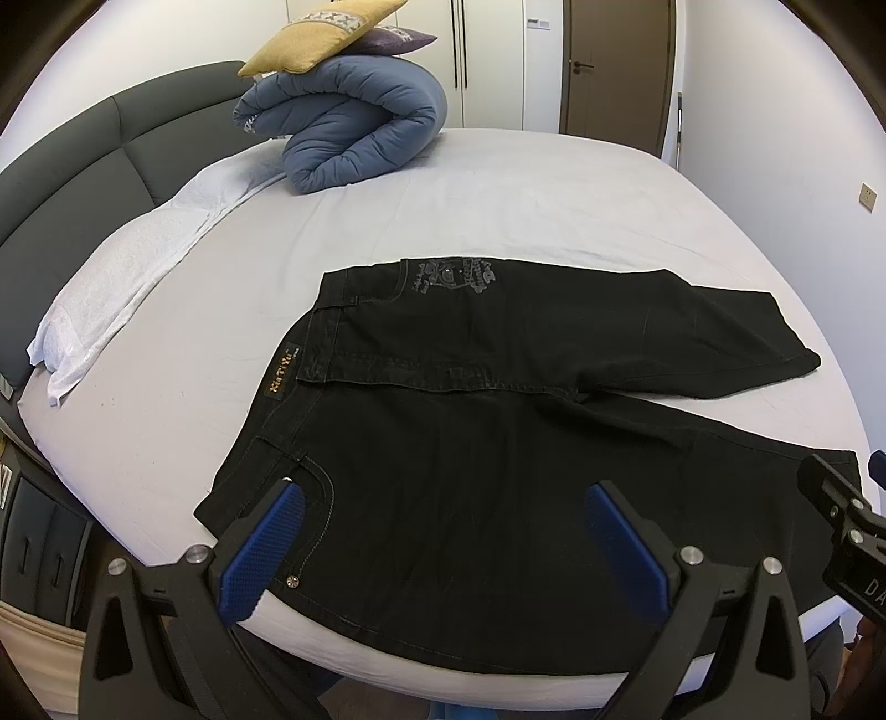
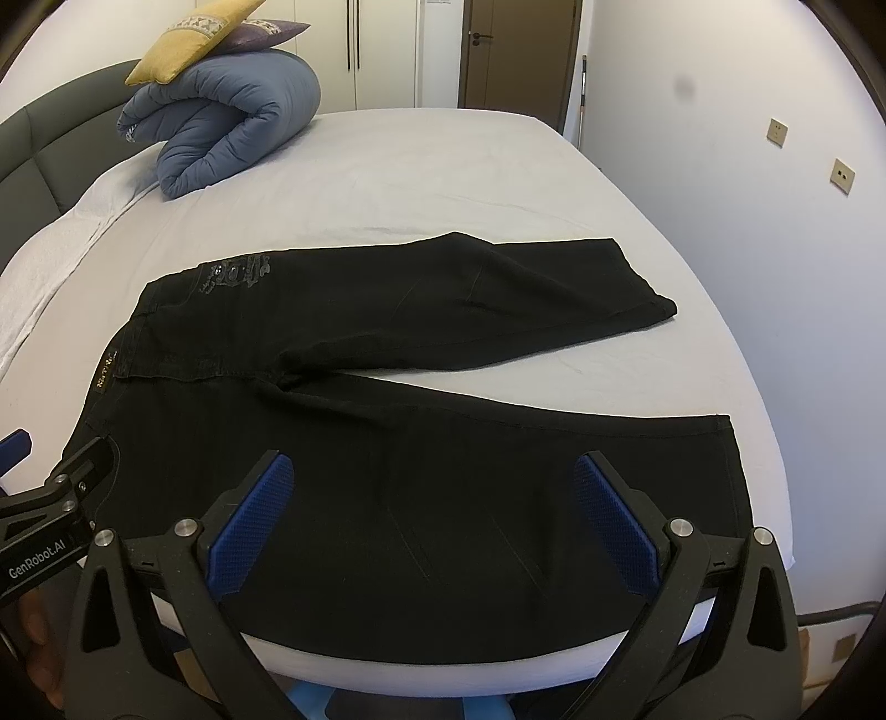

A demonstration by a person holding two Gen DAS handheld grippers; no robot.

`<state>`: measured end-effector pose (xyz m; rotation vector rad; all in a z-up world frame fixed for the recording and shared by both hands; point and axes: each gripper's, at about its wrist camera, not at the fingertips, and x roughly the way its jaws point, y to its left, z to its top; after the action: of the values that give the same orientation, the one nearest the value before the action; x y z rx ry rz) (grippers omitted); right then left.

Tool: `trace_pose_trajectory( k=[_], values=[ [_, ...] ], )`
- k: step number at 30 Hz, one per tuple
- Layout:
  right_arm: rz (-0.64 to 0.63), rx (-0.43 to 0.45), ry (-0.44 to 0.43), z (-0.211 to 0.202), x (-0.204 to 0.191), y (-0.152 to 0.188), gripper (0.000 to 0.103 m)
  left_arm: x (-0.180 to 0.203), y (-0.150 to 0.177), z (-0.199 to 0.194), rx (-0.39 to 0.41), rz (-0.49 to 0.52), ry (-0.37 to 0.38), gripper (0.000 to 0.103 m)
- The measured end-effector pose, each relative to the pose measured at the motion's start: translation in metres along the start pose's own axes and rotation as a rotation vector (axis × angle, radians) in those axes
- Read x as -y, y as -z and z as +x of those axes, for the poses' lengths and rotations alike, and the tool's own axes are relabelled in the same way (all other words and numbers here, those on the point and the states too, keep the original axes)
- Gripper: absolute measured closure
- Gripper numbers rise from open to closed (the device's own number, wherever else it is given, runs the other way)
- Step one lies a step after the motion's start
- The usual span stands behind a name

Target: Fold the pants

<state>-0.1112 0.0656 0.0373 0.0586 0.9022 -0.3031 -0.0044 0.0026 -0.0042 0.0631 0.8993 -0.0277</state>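
Observation:
Black pants (image 1: 470, 443) lie spread flat on the bed, waistband to the left, both legs running right and splayed apart; they also show in the right wrist view (image 2: 387, 399). My left gripper (image 1: 443, 498) is open and empty, hovering over the near hip and pocket area at the bed's front edge. My right gripper (image 2: 434, 476) is open and empty over the near leg. The right gripper's tip shows at the right of the left wrist view (image 1: 836, 498), and the left gripper shows at the left of the right wrist view (image 2: 72, 482).
The bed (image 1: 498, 210) has a pale sheet. A rolled blue duvet (image 1: 354, 122) with a yellow pillow (image 1: 321, 33) on it sits at the back left. A white towel (image 1: 138, 266) lies along the dark headboard (image 1: 66, 183). A wall (image 2: 775, 221) runs along the right.

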Motion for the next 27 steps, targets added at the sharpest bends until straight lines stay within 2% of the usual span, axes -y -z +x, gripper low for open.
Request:
trace_pose_trajectory(
  k=[27],
  values=[
    [0.001,-0.014,-0.010,0.0039,0.0005,0.0005,0.000,0.0000,0.0059,0.0054,-0.010,-0.002,0.001,0.000]
  ],
)
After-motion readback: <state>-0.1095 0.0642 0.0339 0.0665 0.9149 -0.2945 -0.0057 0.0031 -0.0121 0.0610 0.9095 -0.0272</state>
